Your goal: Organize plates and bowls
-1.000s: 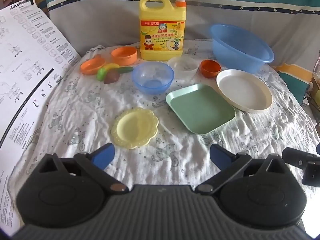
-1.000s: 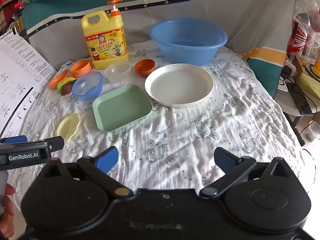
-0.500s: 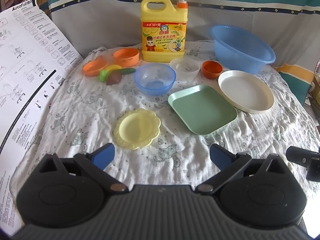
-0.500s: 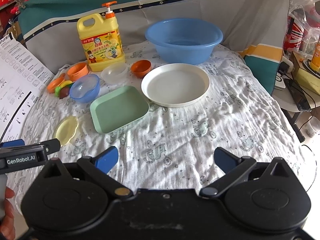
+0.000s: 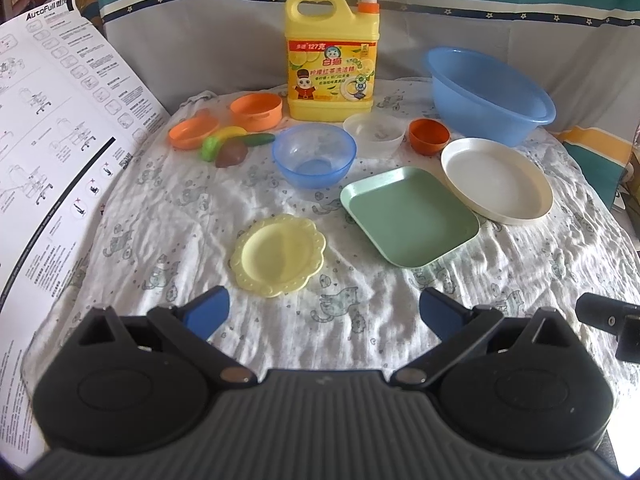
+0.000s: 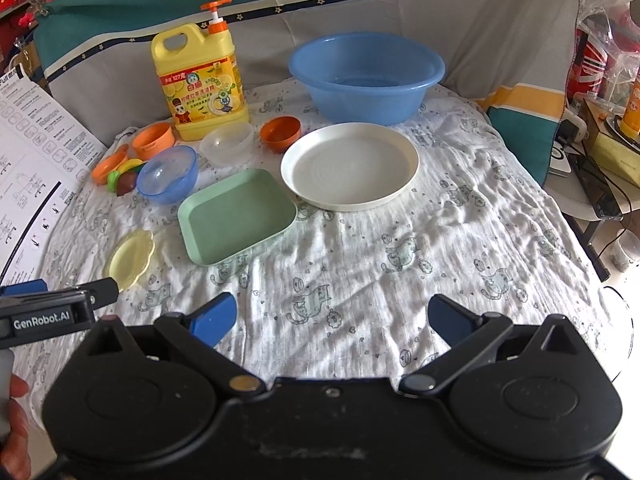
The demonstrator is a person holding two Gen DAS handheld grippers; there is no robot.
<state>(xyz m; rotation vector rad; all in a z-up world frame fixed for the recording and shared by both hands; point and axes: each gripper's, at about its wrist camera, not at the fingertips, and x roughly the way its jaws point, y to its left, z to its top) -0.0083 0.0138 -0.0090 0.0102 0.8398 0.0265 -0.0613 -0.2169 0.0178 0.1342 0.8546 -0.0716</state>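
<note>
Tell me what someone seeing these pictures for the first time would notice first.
Probably the tall yellow detergent jug with an orange pump, upright at the back of the cloth-covered table, and the big blue plastic basin to its right. Nearer lie a round white plate, a square green tray and a small scalloped yellow plate, each separate, with both grippers open and empty.

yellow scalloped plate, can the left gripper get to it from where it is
Probably yes. The yellow scalloped plate lies just ahead of the open left gripper, with only bare cloth between them; the green square plate sits apart, to its right.
</note>
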